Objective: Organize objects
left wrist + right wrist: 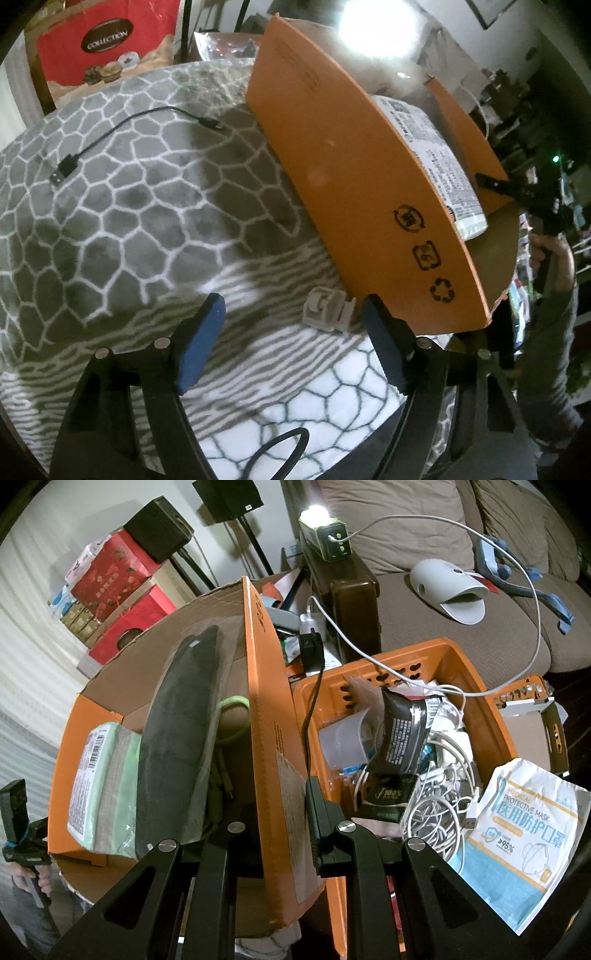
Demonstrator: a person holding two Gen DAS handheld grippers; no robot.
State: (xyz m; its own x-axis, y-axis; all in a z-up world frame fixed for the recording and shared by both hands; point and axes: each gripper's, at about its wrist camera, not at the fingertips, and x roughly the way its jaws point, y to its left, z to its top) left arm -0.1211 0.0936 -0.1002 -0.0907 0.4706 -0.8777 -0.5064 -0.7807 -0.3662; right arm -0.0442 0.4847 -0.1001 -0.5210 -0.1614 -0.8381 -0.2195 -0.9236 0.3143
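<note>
One orange cardboard box (266,738), right gripper (284,812) clamped tight on its wall, left gripper (291,332) gaping around one small white clip (327,308), and one black cable (122,136) lies nearby.

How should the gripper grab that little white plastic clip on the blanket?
Probably across the small white plastic clip's two outer sides, coming straight down from above. It lies flat on the soft grey patterned blanket, between the open left gripper's fingers, close beside the orange cardboard box.
</note>
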